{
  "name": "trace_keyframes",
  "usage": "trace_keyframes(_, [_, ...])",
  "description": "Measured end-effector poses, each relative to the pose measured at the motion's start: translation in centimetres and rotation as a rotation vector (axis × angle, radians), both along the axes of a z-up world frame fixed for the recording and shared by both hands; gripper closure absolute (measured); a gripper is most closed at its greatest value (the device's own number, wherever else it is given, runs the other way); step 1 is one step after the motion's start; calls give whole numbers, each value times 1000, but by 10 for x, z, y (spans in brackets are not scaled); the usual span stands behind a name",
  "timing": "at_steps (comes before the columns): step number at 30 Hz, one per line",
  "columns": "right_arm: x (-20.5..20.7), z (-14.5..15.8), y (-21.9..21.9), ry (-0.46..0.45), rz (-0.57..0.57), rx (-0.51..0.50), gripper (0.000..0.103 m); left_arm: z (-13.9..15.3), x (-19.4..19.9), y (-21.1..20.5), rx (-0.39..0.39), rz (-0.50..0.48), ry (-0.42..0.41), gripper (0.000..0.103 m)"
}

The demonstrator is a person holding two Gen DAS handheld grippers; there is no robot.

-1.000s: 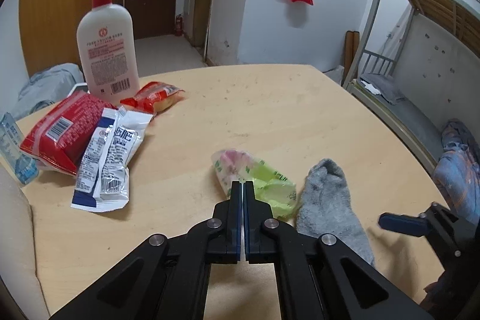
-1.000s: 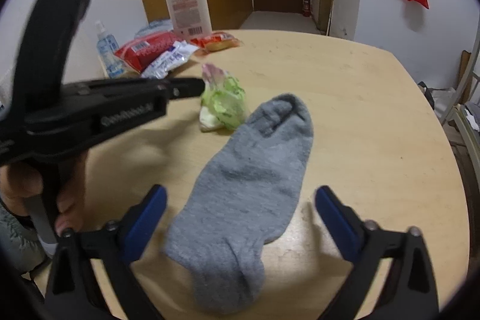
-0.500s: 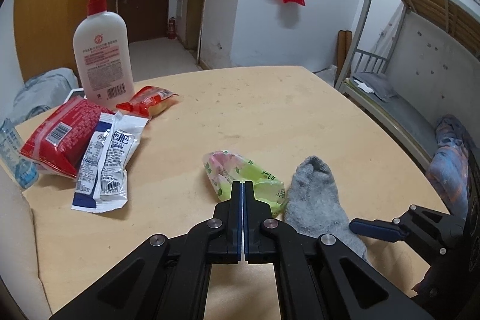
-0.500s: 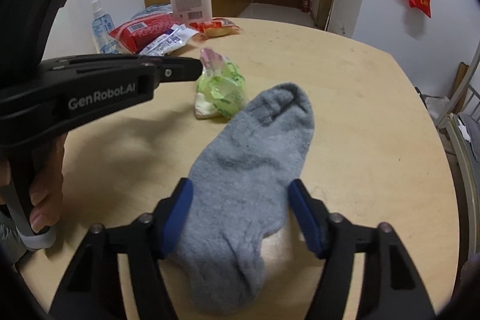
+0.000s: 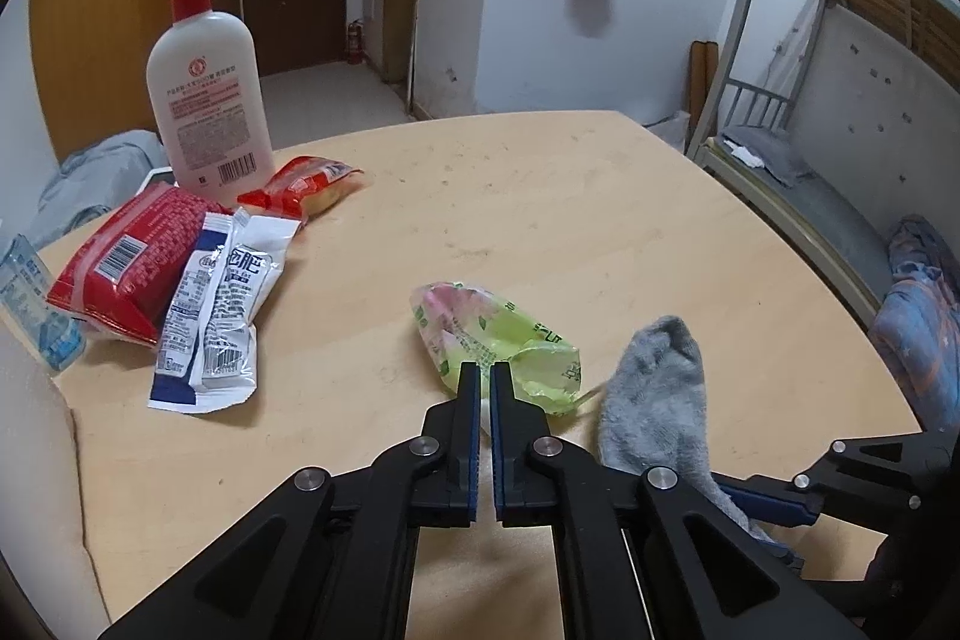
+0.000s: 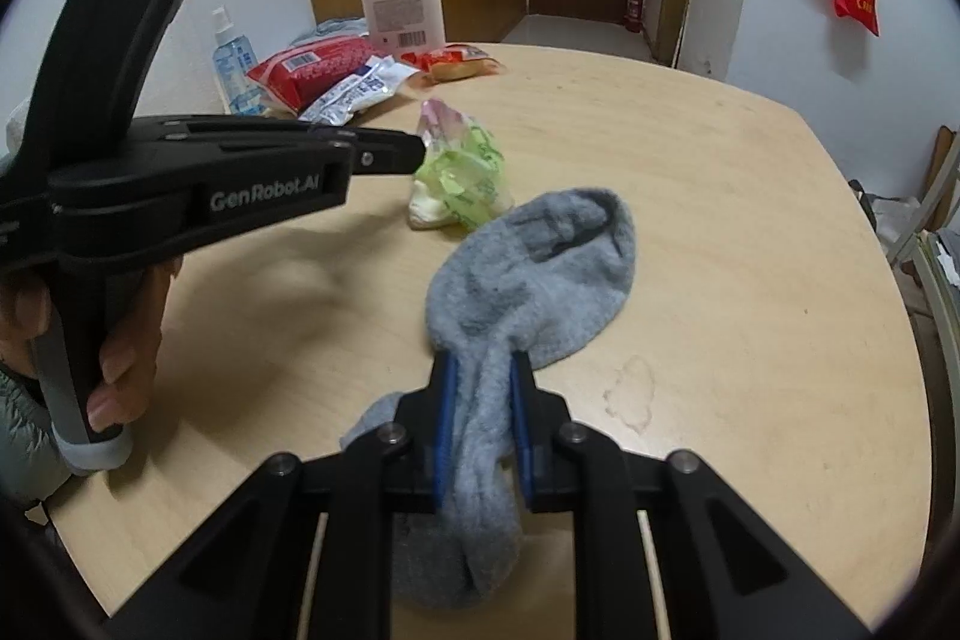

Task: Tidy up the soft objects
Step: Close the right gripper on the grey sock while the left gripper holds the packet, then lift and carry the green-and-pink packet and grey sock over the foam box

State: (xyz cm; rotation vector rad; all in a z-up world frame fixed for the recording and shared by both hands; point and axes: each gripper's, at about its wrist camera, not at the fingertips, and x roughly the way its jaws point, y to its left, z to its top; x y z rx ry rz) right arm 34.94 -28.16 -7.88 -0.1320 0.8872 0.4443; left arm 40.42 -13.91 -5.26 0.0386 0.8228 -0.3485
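A grey sock point(image 6: 540, 268) lies on the round wooden table point(image 6: 720, 196). My right gripper point(image 6: 480, 364) is closing on its middle: the blue pads squeeze the bunched fabric, and the toe end trails back under the fingers. In the left wrist view the sock point(image 5: 654, 388) rises at lower right. A crumpled green and pink packet point(image 5: 498, 340) lies just left of the sock. My left gripper point(image 5: 485, 370) hovers at the packet's near end. Its jaws are starting to open, with a thin slit and nothing seen between them. In the right wrist view its tip point(image 6: 414, 151) is at the packet point(image 6: 462, 172).
A white lotion bottle point(image 5: 207, 100) with a red pump stands at the far left. Near it lie a red packet point(image 5: 132, 250), white and blue sachets point(image 5: 222, 304), a small red snack point(image 5: 300, 184) and a clear bottle point(image 5: 30, 304). A bunk bed point(image 5: 840, 40) stands right.
My right gripper has closed from wide open onto the sock's middle and bunched it. The left gripper's jaws have parted by a thin slit; that hand stays over the green packet.
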Motion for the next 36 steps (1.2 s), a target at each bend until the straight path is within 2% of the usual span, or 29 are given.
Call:
trace_keyframes(3, [0, 0, -4, 4, -10, 13, 82, 0, 0, 0, 14, 19, -5, 69])
trace_keyframes(4, [1, 0, -4, 3, -13, 21, 82, 0, 1, -1, 12, 22, -4, 55])
trace_keyframes(5, [0, 0, -5, 2, -14, 24, 82, -1, 1, -1, 9, 25, -2, 49])
trace_keyframes(7, [1, -1, -4, 1, -17, 27, 82, 1, 1, -2, 1, 37, -8, 44])
trace_keyframes(10, [0, -1, -5, 1, -16, 31, 82, 3, 0, -5, 3, 42, -32, 44])
trace_keyframes(14, [0, -1, -7, 1, -17, 42, 82, -3, 9, -13, 26, 45, -2, 44])
trace_keyframes(16, [-1, -1, -8, 2, -17, 47, 82, -8, 15, -18, 45, 48, 16, 48])
trace_keyframes(19, [-2, 0, -10, 2, -9, 64, 84, -13, 20, -19, 45, 56, 41, 61])
trace_keyframes(21, [-4, 2, -12, -12, -12, 74, 85, -14, 20, -20, 62, 60, 38, 83])
trace_keyframes(23, [-7, 5, -16, -19, -20, 84, 85, -14, 20, -22, 68, 56, 31, 97])
trace_keyframes(26, [-10, 8, -22, -22, -37, 90, 85, -16, 21, -20, 56, 44, 48, 99])
trace_keyframes(36, [-21, 22, -25, -65, -63, 107, 85, 5, 0, -25, 51, 12, -24, 100])
